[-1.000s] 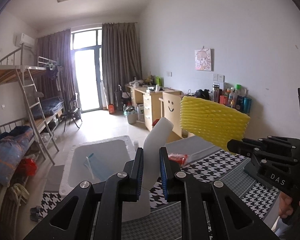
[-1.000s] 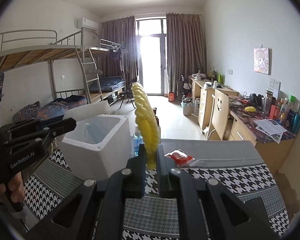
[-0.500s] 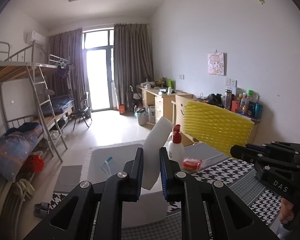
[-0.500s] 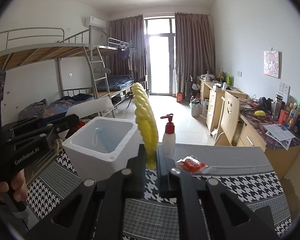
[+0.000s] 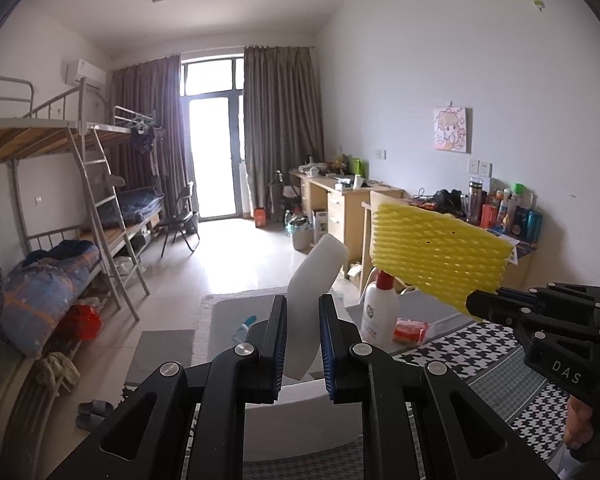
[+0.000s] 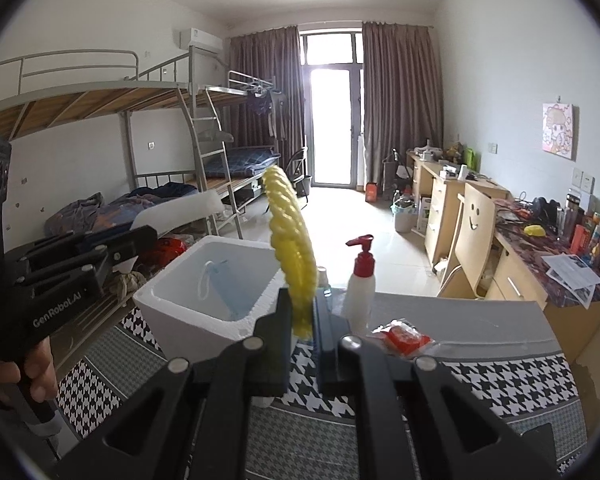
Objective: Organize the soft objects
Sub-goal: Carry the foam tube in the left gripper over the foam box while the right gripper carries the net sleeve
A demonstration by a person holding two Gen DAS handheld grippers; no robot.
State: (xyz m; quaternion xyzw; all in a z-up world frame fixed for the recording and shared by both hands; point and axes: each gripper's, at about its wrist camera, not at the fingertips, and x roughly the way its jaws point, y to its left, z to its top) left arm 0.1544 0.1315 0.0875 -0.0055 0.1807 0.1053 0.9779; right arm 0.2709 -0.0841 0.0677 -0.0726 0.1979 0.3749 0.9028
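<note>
My left gripper [image 5: 302,344] is shut on a white foam pad [image 5: 314,280] and holds it up over the white foam box [image 5: 300,420]. The pad also shows in the right wrist view [image 6: 180,214]. My right gripper [image 6: 302,320] is shut on a yellow ribbed foam sheet [image 6: 290,248], seen edge-on, held upright just right of the foam box [image 6: 204,320]. The sheet shows flat in the left wrist view [image 5: 436,260]. A blue face mask [image 6: 220,288] lies inside the box.
A white pump bottle with a red top [image 6: 360,284] and a red packet in clear wrap [image 6: 404,338] stand on the houndstooth-covered table [image 6: 480,380] right of the box. Bunk beds are at the left, desks along the right wall.
Both grippers have risen and tilted up with their loads; the box and table sit lower in view and the pump bottle has come into sight. Grips are unchanged.
</note>
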